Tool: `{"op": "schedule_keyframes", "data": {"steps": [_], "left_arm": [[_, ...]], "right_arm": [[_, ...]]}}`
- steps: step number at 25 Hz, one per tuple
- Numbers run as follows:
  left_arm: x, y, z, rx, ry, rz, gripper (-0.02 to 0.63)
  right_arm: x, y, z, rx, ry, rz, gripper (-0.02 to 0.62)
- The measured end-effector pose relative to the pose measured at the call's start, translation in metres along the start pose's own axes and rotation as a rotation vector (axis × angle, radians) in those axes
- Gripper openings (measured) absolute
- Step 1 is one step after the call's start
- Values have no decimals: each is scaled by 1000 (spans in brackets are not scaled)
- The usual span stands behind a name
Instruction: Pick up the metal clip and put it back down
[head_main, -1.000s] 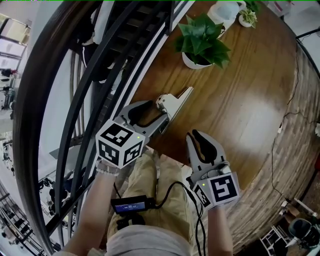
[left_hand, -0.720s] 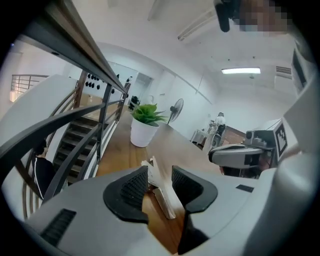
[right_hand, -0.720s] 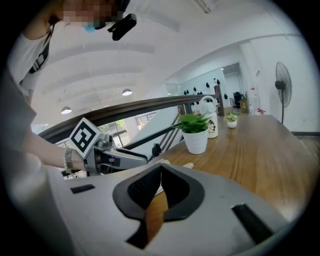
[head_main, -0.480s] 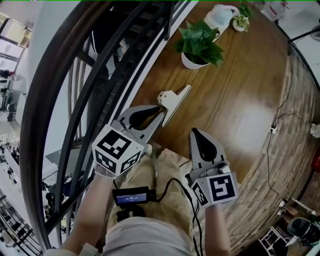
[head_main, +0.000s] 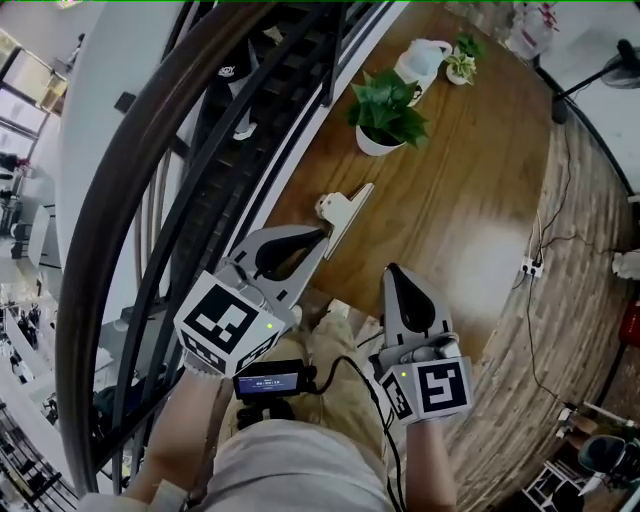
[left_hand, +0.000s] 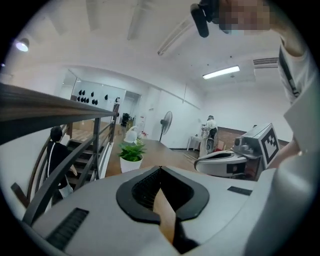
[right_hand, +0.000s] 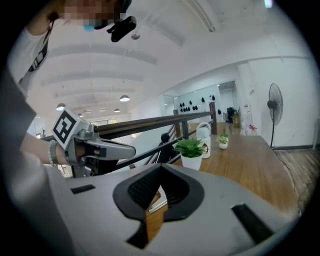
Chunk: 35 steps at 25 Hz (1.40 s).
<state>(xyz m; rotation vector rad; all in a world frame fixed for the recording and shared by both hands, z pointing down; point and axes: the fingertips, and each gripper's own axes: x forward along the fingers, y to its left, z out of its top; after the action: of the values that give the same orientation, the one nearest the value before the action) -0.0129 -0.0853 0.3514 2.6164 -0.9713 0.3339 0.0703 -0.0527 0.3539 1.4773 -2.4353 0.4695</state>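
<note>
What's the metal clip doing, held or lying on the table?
Lying on the table, unheld: the metal clip is free; left claw and right claw are shut, empty.

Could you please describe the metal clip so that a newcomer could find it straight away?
Start at the wooden table beside the stair railing. Near its railing-side edge, between the potted plant and the left tongs, lies the metal clip. It alone is silvery and lies low.

I am in an open office hall: a long wooden table (head_main: 470, 190) with potted plants (head_main: 385, 118), a stair railing (right_hand: 150, 123), a standing fan (right_hand: 275, 101), ceiling strip lights (left_hand: 220, 73).
</note>
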Motion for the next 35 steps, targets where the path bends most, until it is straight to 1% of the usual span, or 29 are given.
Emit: {"op": "schedule_keyframes", "data": {"steps": [6, 11, 17, 22, 29, 35], "left_arm": [[-21, -18, 39, 84, -51, -13, 6], [-39, -33, 59, 106, -74, -12, 6], [-51, -32, 73, 144, -92, 1, 6], [-60, -35, 83, 159, -130, -6, 6], [-59, -35, 80, 177, -113, -5, 6], [-56, -35, 80, 171, -110, -17, 6]], "right_arm": [[-18, 5, 32, -2, -80, -27, 2], [-38, 7, 52, 16, -125, -56, 2], [-52, 5, 73, -2, -174, -88, 2], [-58, 8, 79, -7, -188, -91, 2], [-56, 11, 81, -40, -183, -82, 2], [-55, 13, 80, -65, -161, -68, 2]]}}
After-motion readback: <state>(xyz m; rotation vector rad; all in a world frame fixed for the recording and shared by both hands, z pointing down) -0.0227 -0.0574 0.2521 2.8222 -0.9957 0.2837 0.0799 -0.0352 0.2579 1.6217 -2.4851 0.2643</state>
